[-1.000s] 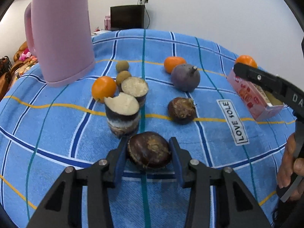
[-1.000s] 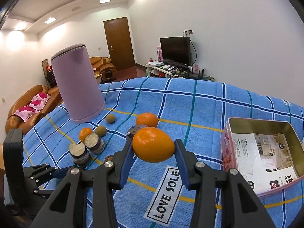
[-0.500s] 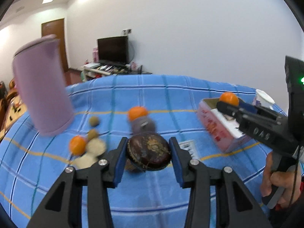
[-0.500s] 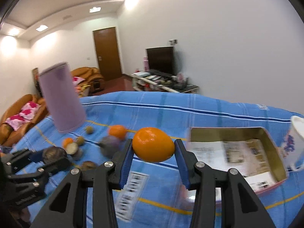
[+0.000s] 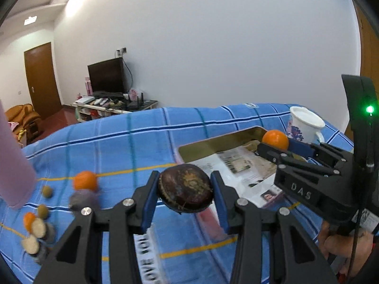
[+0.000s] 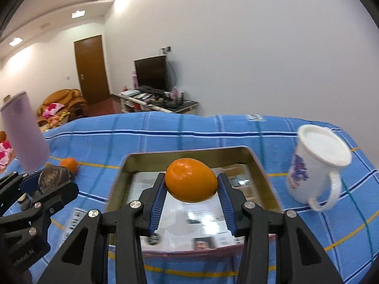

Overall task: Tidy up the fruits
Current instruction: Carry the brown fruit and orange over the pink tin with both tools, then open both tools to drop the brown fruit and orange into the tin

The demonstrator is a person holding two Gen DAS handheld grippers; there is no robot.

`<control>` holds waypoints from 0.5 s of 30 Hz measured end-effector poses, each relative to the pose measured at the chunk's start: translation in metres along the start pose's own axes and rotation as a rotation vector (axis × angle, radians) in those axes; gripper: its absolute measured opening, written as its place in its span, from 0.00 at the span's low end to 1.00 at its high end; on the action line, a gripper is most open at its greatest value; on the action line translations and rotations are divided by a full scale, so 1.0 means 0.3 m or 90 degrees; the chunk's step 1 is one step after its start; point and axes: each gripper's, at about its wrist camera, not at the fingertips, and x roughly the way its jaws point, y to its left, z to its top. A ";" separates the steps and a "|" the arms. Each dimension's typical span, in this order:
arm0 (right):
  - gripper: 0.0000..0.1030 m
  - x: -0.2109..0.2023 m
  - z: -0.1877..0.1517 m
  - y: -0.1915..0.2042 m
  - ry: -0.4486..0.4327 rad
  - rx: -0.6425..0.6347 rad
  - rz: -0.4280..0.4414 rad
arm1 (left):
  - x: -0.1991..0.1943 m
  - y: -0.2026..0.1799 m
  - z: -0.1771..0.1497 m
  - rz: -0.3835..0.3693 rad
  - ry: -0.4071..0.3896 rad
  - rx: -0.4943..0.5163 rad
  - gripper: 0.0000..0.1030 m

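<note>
Both grippers pinch fruit: the right gripper (image 6: 191,184) holds an orange (image 6: 191,179) directly over the tin box (image 6: 265,165) at frame centre. At the frame's left edge, the left gripper (image 5: 184,191), clamped on a dark brown fruit (image 5: 185,190), sits short of the box's near wall.

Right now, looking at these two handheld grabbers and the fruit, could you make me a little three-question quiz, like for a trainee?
1. True or false: the right gripper holds an orange above the open tin box.
2. What does the left gripper hold? A) an orange B) a dark brown round fruit C) the mug
3. Fill in: the white mug stands to the ____ of the tin box in the right wrist view.

Key: 1 true; 2 B, the dark brown round fruit; 3 right.
</note>
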 end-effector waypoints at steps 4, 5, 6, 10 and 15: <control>0.44 0.029 -0.009 -0.044 0.013 -0.002 -0.021 | 0.057 -0.061 0.012 -0.004 0.007 0.010 0.44; 0.44 0.032 -0.011 -0.048 0.016 -0.003 -0.024 | 0.072 -0.079 0.014 -0.007 0.009 0.013 0.44; 0.44 0.036 -0.012 -0.052 0.019 -0.005 -0.028 | 0.085 -0.093 0.015 -0.008 0.011 0.015 0.44; 0.44 0.052 -0.014 -0.069 0.031 -0.007 -0.049 | 0.126 -0.117 0.020 -0.005 0.019 0.015 0.44; 0.44 0.069 -0.014 -0.102 0.045 0.005 -0.047 | 0.159 -0.117 0.004 0.003 0.029 0.018 0.43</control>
